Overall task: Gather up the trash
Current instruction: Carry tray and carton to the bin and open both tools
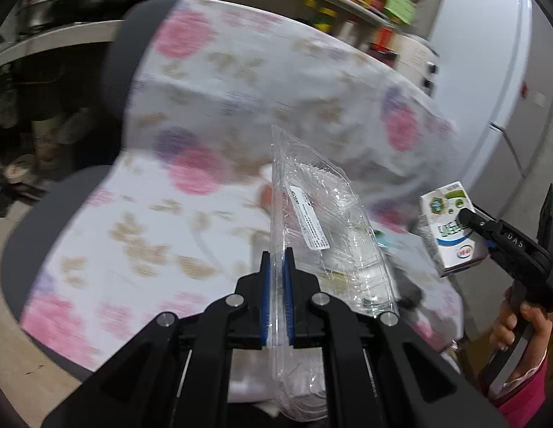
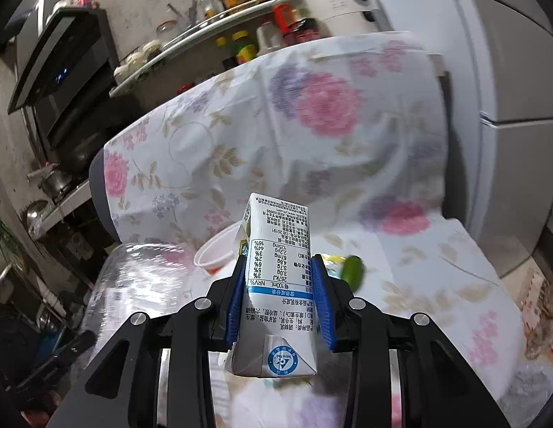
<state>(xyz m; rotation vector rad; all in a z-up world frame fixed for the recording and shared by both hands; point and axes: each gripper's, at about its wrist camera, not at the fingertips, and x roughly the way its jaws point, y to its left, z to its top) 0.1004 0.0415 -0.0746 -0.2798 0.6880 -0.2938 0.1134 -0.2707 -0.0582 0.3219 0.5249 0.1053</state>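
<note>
Ahead of me: the flowered chair back [image 2: 312,114] walled off the way forward.
On the seat: a white cup [image 2: 216,253] and green item [image 2: 353,269] blocked my path.
Right: the fridge [image 2: 508,71] closed that side.

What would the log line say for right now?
left tool: shut on clamshell | right tool: shut on carton | both lifted off floral cloth | cup left

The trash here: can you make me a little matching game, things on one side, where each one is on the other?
Things:
1. clear plastic box
2. milk carton
3. white cup
4. flowered cloth

Places:
A. draped over the chair
B. pinched in the left gripper
C. lying on the seat
D. clamped in the right gripper

Pairs: 1-B, 2-D, 3-C, 4-A
</note>
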